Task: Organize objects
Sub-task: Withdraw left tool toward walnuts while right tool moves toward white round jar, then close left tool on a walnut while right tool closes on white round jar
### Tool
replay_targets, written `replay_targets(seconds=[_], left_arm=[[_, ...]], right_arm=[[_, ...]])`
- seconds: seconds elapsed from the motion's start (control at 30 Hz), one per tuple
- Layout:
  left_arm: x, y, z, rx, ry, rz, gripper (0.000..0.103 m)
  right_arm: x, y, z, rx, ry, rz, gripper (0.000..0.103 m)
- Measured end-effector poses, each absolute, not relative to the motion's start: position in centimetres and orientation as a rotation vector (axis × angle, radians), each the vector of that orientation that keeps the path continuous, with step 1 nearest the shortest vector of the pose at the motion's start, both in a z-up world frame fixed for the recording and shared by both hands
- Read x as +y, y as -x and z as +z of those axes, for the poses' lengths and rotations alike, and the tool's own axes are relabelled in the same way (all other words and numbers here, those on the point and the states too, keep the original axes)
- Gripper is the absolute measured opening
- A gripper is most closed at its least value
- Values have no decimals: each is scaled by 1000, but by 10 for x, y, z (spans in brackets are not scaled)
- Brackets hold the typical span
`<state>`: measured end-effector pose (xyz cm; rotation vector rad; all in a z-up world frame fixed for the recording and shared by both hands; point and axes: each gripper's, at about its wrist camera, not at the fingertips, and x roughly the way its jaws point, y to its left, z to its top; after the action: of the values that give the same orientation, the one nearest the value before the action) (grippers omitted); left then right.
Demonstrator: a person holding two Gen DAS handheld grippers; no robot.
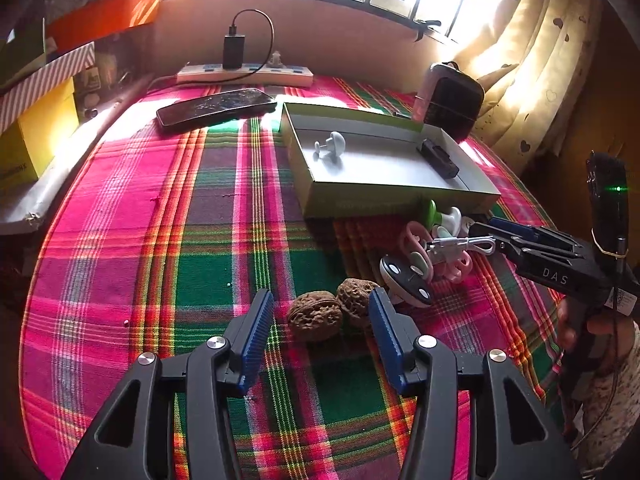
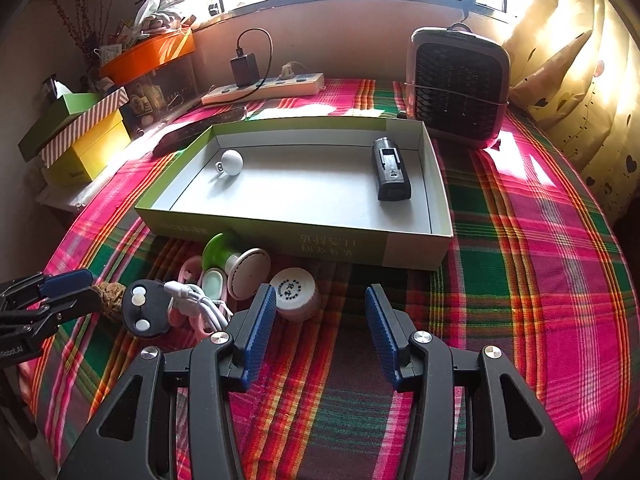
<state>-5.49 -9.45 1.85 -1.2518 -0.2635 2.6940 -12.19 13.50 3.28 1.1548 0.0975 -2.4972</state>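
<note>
The left tool (image 1: 320, 312) hangs open over the plaid-covered bench (image 1: 160, 220), its blue pads to either side of two walnuts (image 1: 332, 314) that lie touching each other, just left of a small heap of clutter in front of the box (image 1: 396, 196). I judge the walnuts light, hard and stiff, but round and ridged, so they may roll or squirt out of a loose pinch (the ribbed pads should help); taking one at a time across its widest middle looks safest. The right tool (image 2: 320, 312) is open too and holds nothing, a white cap (image 2: 294, 294) just beside its left pad. The box already holds a white knob (image 2: 231, 163) and a black block (image 2: 390, 174).
</note>
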Motion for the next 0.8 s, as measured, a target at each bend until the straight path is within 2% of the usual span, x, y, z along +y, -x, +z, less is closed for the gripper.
replay_targets(seconds=[0.8], left_arm=[[-107,58,10,-298,1312,2693,49]], right_arm=[[122,137,21,237,-1200,-2504,50]])
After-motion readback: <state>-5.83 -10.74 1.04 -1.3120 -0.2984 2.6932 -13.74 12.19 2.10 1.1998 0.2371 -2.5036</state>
